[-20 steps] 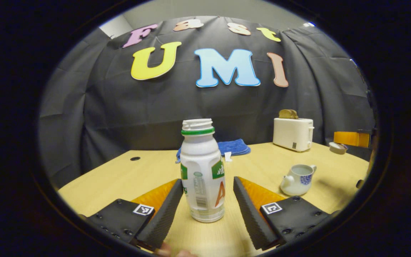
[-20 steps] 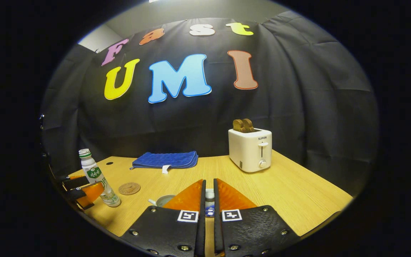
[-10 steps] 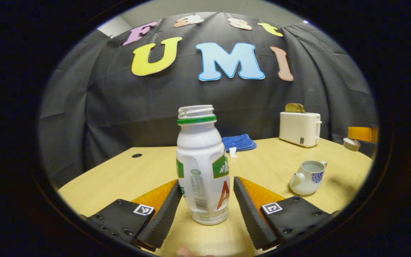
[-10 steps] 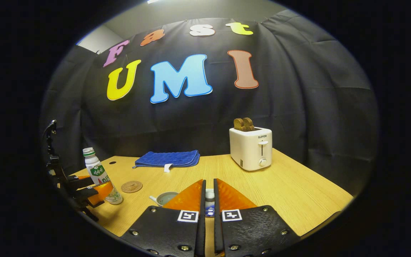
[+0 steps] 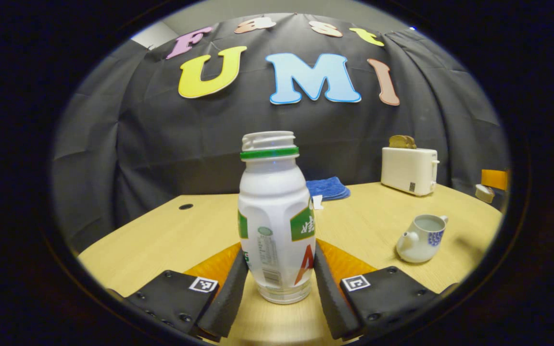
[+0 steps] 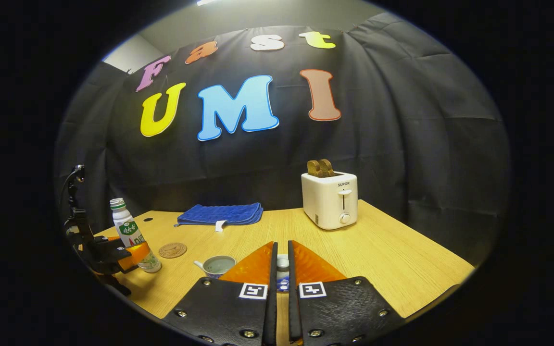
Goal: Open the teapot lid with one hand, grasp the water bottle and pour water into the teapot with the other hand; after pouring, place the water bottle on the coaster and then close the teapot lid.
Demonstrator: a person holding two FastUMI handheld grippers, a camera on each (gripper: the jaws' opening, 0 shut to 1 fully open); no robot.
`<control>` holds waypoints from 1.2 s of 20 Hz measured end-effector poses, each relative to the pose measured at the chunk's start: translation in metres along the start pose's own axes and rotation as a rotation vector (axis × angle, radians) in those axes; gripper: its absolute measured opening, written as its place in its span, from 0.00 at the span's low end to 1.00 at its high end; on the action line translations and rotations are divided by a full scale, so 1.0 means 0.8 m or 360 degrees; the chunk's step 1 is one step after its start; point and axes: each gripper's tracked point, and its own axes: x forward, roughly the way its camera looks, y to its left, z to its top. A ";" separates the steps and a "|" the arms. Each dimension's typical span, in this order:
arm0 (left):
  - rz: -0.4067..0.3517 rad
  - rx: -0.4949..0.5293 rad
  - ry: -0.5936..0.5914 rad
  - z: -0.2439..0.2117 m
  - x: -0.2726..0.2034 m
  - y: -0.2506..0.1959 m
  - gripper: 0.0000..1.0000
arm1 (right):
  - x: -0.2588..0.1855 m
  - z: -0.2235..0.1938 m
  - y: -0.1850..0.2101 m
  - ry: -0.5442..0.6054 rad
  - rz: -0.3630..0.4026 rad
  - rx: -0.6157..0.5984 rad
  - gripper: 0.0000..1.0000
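A white water bottle with a green neck ring and no cap stands upright on the wooden table. My left gripper is shut on its lower body, one finger pressing each side. The white teapot with a blue pattern sits open to the right, liquid showing inside. In the right gripper view, my right gripper is shut on the teapot lid, held above the table just right of the teapot. The round coaster lies beside the bottle and the left gripper.
A white toaster with bread in it stands at the back right of the table. A folded blue cloth lies at the back centre. The table's right edge falls off toward the dark booth wall.
My left gripper moved forward around the bottle and its fingers closed from an open gap onto the bottle's sides. The right gripper kept hold of the lid and barely shifted.
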 end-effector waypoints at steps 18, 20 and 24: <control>0.0230 0.1167 0.0068 0.046 0.005 0.001 0.81 | -0.027 -0.004 -0.034 -0.0010 0.0031 0.0017 0.10; 0.0241 0.1326 0.0055 0.053 0.006 -0.006 0.81 | -0.032 -0.003 -0.038 -0.0016 0.0036 0.0021 0.10; 0.0249 0.1577 0.0034 0.062 0.002 -0.020 0.82 | -0.038 -0.008 -0.046 -0.0014 0.0036 0.0036 0.10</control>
